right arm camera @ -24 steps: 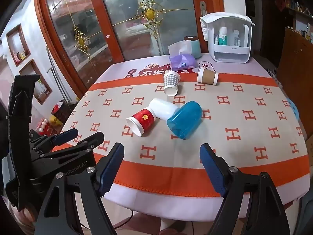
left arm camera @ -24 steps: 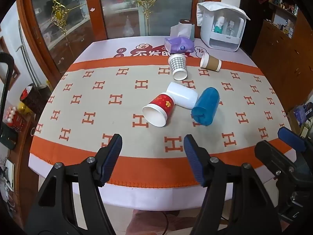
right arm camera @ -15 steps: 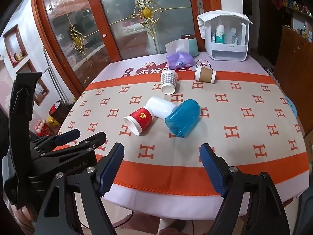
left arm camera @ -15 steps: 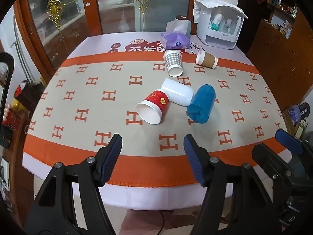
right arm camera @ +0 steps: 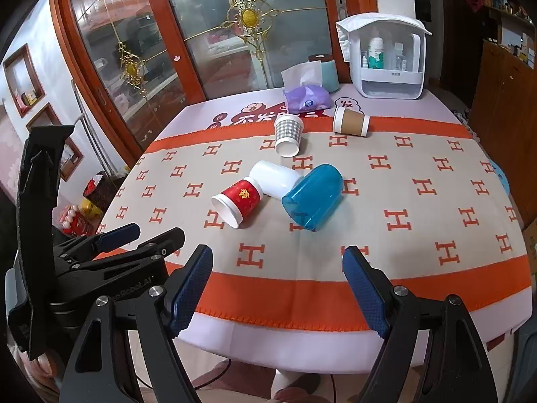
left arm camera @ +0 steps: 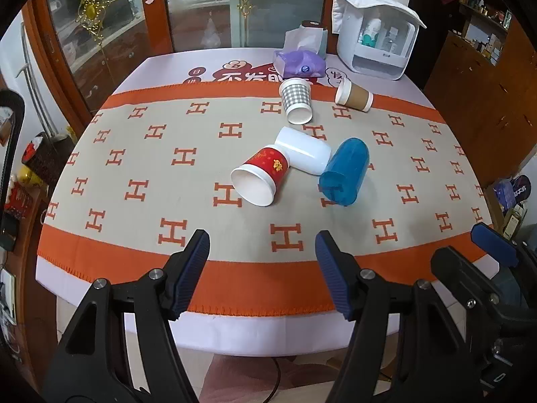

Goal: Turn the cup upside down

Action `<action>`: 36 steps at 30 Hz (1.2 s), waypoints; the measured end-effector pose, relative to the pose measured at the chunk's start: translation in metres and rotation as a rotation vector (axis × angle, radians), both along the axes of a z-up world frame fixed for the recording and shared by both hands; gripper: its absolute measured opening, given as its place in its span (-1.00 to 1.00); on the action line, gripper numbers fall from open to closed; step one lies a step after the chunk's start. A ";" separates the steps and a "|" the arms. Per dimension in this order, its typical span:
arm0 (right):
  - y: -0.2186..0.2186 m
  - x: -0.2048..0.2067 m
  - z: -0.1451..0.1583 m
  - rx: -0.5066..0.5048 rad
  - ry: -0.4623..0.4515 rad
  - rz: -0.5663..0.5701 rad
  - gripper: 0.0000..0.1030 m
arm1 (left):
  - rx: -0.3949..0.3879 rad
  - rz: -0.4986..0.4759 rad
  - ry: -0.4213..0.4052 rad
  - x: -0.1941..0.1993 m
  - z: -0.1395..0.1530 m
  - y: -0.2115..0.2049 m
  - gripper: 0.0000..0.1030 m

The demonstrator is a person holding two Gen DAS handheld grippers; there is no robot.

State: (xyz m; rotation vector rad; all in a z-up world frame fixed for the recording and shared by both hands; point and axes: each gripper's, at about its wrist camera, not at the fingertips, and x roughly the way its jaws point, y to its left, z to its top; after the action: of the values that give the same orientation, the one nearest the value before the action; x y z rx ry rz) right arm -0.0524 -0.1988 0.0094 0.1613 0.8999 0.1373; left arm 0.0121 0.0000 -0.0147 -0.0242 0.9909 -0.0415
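Red cup (left arm camera: 261,176) lies sideways; both grippers' fingers wide, left gripper (right arm camera: 134,240) visible rightward.

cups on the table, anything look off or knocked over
All five lie on their sides: the red cup, white cup and blue cup bunched mid-table, the checked cup and brown cup farther back. No spill shows. Both grippers are open, short of them.

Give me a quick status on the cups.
Left gripper and right gripper open, empty, short of the table. Five cups on their sides; red cup nearest, touching white cup. Nothing blocking.
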 end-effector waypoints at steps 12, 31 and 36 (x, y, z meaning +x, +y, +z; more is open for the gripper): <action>-0.005 -0.004 -0.004 0.007 0.005 -0.008 0.57 | 0.009 -0.014 -0.007 -0.003 0.000 -0.009 0.22; -0.008 -0.005 -0.006 0.012 0.009 -0.010 0.57 | 0.018 -0.023 0.004 -0.003 -0.003 -0.013 0.22; -0.006 -0.004 -0.006 0.010 0.009 -0.012 0.57 | 0.021 -0.026 0.007 -0.002 -0.005 -0.012 0.22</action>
State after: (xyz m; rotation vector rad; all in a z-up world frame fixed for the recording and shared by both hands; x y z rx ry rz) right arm -0.0566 -0.2050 0.0035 0.1769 0.9071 0.1299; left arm 0.0099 -0.0115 -0.0199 0.0082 0.9986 -0.0550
